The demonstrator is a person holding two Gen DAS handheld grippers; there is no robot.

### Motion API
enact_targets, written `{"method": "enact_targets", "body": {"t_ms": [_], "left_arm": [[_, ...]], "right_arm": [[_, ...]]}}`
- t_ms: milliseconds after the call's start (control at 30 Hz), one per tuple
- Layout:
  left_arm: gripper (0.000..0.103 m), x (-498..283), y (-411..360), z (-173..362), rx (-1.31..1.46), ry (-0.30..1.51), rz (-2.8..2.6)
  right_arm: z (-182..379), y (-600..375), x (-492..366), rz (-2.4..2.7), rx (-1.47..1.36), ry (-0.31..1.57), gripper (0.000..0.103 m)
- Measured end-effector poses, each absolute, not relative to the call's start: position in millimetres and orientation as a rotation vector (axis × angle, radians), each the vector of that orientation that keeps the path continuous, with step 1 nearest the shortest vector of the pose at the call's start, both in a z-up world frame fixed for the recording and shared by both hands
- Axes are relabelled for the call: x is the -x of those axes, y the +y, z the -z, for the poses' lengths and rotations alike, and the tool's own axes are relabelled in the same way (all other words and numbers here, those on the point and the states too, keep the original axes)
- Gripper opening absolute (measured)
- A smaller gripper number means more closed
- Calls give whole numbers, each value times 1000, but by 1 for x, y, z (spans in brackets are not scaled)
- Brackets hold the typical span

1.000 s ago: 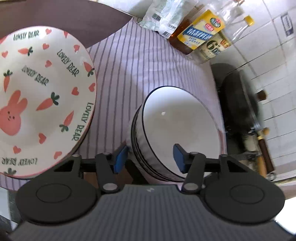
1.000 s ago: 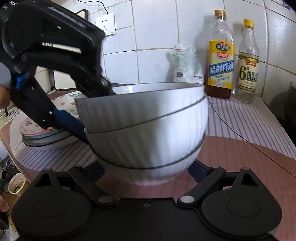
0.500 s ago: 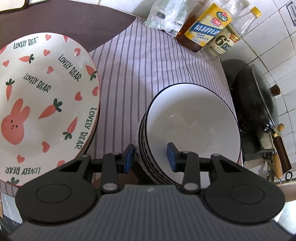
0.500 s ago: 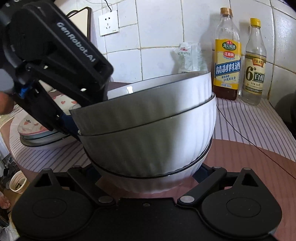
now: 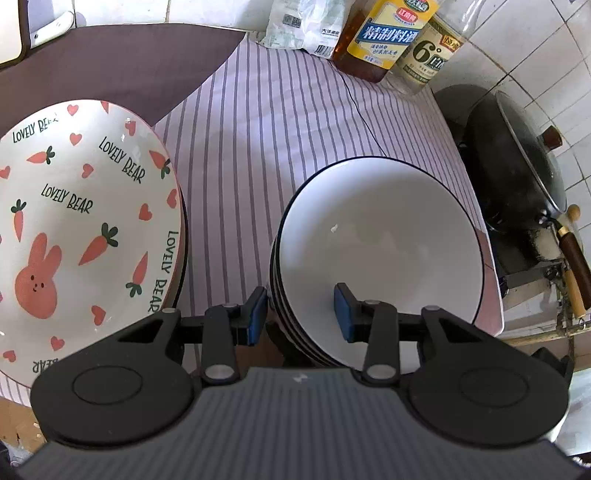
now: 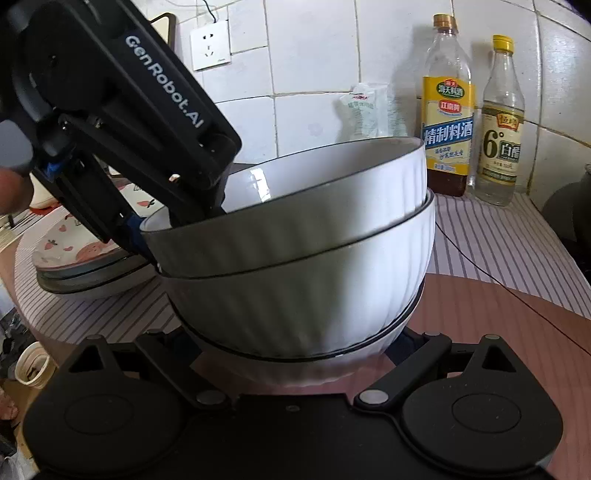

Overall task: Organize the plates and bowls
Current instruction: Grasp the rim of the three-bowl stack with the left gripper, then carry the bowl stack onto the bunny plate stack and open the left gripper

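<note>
Blue-padded fingers of the left gripper (image 5: 299, 314) straddle the near wall of the white bowls (image 5: 388, 236), one pad outside the stack and the other inside the top bowl. Its jaws have just been closing and now clamp the nested walls. From the right wrist, the upper two bowls sit tilted on the level one below. At least three bowls are stacked; more I cannot count. "GenRobot.AI" is printed on the left gripper's body.

The right gripper (image 6: 291, 343) reaches around the foot of the stack with its fingers spread wide. Its tips are hidden behind the bowls, so I cannot tell whether they press.

The bowls stand on a purple-striped cloth (image 5: 266, 147), near its right edge. Just left of them, not touching, lies a pile of plates (image 5: 74, 221). The top one shows a pink rabbit, carrots, hearts and "LOVELY BEAR" several times, with at least two plainer ones under it. A thin black cable (image 5: 364, 110) crosses the cloth behind the bowls.

Two bottles stand against the tiled wall: a yellow-labelled bottle (image 5: 384, 33) reading "精制料酒" and a clear bottle (image 5: 428, 55) marked "6°" and "白醋". One white packet (image 5: 303, 26) leans beside them. A black wok (image 5: 517, 166) sits to the right, off the cloth. One wall socket (image 6: 210, 46) is above.
</note>
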State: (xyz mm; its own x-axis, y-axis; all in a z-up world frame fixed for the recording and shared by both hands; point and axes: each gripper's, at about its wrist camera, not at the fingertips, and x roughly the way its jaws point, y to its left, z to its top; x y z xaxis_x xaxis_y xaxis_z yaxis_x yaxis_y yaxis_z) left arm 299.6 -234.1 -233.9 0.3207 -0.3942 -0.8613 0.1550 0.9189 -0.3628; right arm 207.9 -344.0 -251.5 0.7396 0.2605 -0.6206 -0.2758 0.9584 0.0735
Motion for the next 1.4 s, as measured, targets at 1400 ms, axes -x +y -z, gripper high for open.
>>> {"method": "enact_targets", "body": {"t_ms": [1400], "left_arm": [[37,-245,-111,97,223,1075,211]], "right_arm": [[140,-260,-218,-606,96,530,96]]}}
